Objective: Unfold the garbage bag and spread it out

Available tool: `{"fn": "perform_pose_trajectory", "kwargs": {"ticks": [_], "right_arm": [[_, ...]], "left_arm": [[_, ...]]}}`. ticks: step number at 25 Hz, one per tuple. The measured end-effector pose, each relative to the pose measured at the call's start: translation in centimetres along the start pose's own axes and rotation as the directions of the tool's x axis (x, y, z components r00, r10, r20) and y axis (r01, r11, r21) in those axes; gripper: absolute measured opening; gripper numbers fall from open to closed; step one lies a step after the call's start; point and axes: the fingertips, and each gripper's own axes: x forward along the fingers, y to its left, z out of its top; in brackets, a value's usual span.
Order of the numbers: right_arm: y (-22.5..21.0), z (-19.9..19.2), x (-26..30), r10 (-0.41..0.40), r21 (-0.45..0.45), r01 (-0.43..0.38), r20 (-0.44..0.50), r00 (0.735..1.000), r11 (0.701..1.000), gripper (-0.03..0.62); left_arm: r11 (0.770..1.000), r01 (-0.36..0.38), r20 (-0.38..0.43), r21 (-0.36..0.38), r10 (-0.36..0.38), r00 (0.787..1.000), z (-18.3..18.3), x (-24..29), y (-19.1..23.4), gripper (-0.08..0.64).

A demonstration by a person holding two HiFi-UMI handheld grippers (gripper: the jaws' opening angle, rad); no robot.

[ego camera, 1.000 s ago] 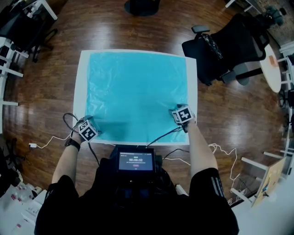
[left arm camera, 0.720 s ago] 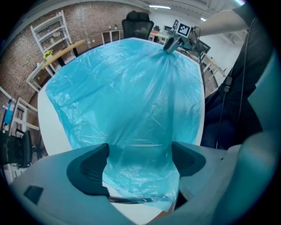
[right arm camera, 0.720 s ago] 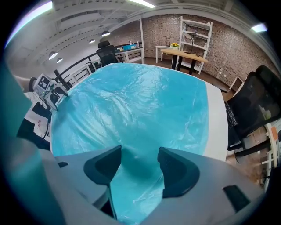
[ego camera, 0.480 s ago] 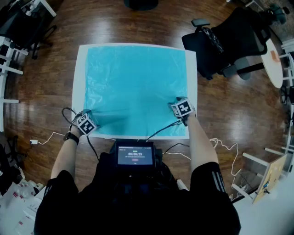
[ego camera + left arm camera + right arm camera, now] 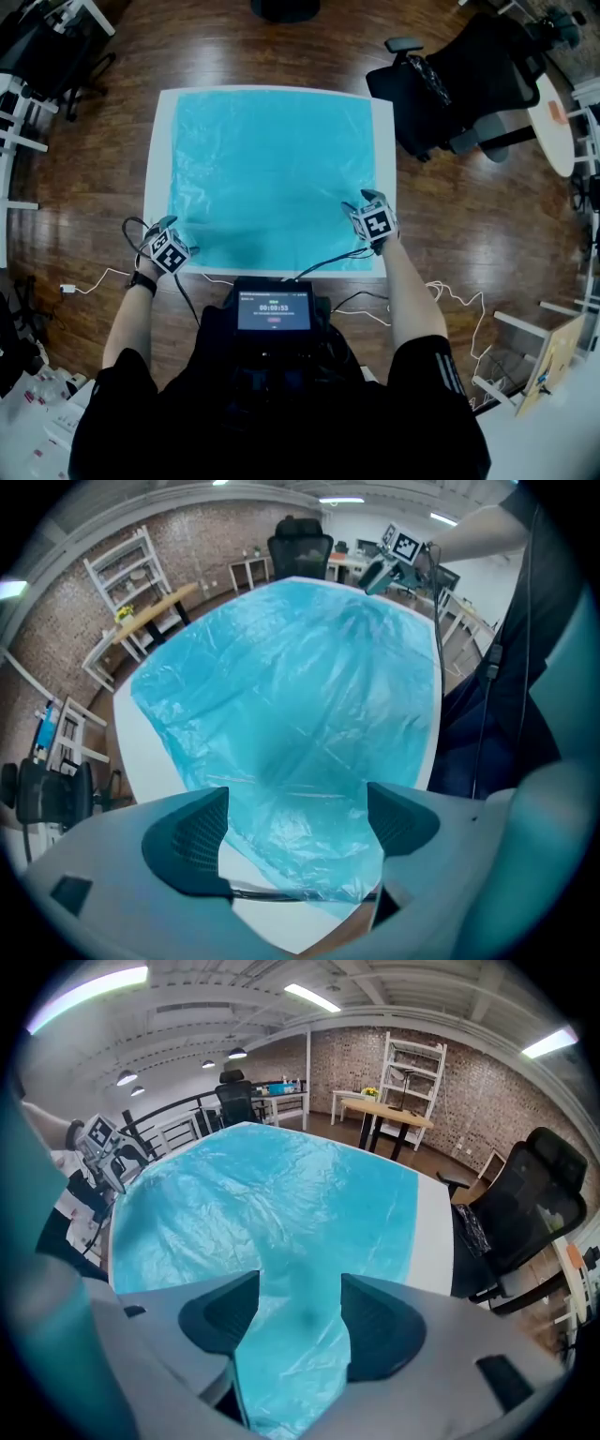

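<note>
The blue garbage bag [image 5: 272,178] lies spread flat over most of the white table [image 5: 155,169]. My left gripper [image 5: 168,231] hovers at the bag's near left corner, close to the table's left edge. In the left gripper view its jaws [image 5: 295,817] stand wide open, with the crinkled bag corner [image 5: 309,846] lying on the table between them. My right gripper [image 5: 367,201] is over the bag's near right part. Its jaws [image 5: 298,1312] stand apart too, and the film [image 5: 281,1204] runs under the gap.
A black office chair [image 5: 469,84] stands close to the table's far right corner. Cables [image 5: 450,305] trail over the wooden floor on the near side. White desk frames [image 5: 19,112] stand at the left and a round white table [image 5: 553,131] at the right.
The bag's near left part has settled flatter. My left gripper has drifted slightly left toward the table edge. The right gripper has hardly moved.
</note>
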Motion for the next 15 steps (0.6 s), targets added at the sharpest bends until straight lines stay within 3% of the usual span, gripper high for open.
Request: {"fn": "perform_pose_trajectory", "kwargs": {"ticks": [3, 5, 9, 11, 15], "right_arm": [[0.1, -0.4, -1.1, -0.008, -0.015, 0.009, 0.042, 0.999, 1.000, 0.305], [0.1, -1.1, -1.3, -0.014, -0.021, 0.015, 0.070, 0.997, 1.000, 0.259], [1.2, -0.4, -3.0, -0.007, 0.005, 0.006, 0.137, 0.990, 1.000, 0.218], [1.7, 0.3, -4.0, -0.010, 0.025, 0.006, 0.169, 0.986, 1.000, 0.174], [2.1, 0.8, -5.3, -0.056, 0.070, 0.043, 0.202, 0.978, 0.997, 0.039]], "left_arm": [[0.998, -0.064, 0.033, 0.017, 0.063, 0.997, 0.8, -1.1, 0.5, 0.467], [0.993, -0.121, 0.063, 0.004, 0.121, 0.991, 1.5, -1.8, 1.2, 0.420], [0.986, -0.144, 0.116, -0.089, 0.154, 0.981, 2.9, -3.2, 1.5, 0.390], [0.980, -0.151, 0.159, -0.126, 0.170, 0.972, 3.6, -4.1, 1.5, 0.341], [0.961, -0.144, 0.296, -0.238, 0.213, 0.931, 5.7, -7.3, 1.6, 0.314]]}}
